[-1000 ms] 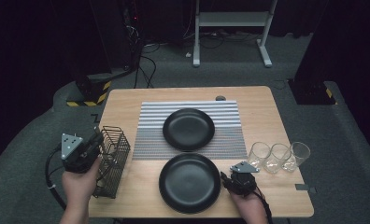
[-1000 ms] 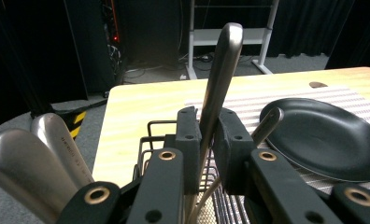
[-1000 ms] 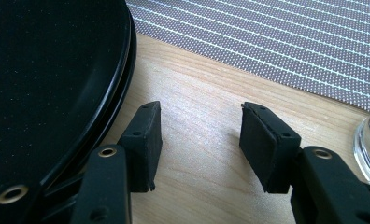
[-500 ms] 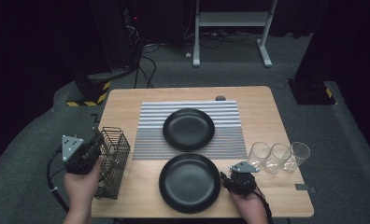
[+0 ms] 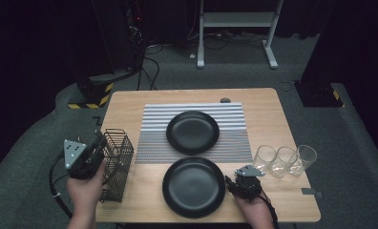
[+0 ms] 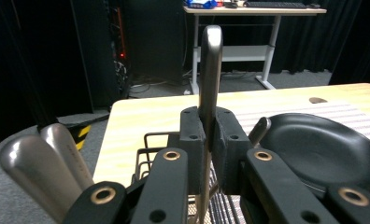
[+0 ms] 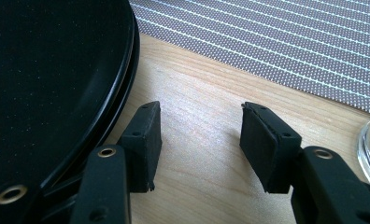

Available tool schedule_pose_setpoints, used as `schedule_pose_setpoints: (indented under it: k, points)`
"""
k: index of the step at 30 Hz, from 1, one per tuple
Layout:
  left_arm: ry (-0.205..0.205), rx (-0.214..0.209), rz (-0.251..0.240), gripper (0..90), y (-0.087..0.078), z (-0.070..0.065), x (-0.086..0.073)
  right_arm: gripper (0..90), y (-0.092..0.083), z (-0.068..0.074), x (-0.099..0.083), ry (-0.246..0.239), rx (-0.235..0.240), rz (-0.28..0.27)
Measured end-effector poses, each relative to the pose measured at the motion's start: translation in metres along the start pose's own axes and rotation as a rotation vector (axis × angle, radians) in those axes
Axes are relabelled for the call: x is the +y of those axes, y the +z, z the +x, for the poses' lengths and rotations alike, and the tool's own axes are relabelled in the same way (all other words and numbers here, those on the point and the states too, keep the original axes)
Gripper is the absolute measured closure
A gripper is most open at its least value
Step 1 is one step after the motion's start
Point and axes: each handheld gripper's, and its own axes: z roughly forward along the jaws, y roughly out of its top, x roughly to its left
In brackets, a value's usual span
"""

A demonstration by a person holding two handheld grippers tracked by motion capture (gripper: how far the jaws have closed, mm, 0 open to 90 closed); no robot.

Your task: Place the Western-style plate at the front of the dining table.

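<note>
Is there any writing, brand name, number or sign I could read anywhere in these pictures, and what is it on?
No readable text anywhere.
Black plates, glasses, striped placemat and wire basket: no labels or marks.
Metal utensil handle between the left gripper's fingers: plain, no stamp visible.
Yellow-and-black hazard stripes on the floor: a warning pattern, no words.
Items on the far desk: too small and blurred to read.

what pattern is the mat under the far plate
Grey with thin white stripes on the placemat, which lies under the far black plate; clearest in the high view.
</note>
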Motion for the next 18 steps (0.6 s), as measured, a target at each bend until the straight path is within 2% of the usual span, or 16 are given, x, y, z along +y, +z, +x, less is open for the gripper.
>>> schedule_pose_setpoints:
  k: [10, 18]
  points:
    - [-0.007, -0.012, -0.006, 83.1, -0.0002, 0.0021, 0.0010, 48.0, 0.0000, 0.0000, 0.0000, -0.001, 0.000, 0.001]
    - [0.000, -0.014, -0.035, 83.1, -0.0036, 0.0040, 0.0023, 47.9, 0.0000, 0.0001, 0.0000, -0.001, 0.000, 0.000]
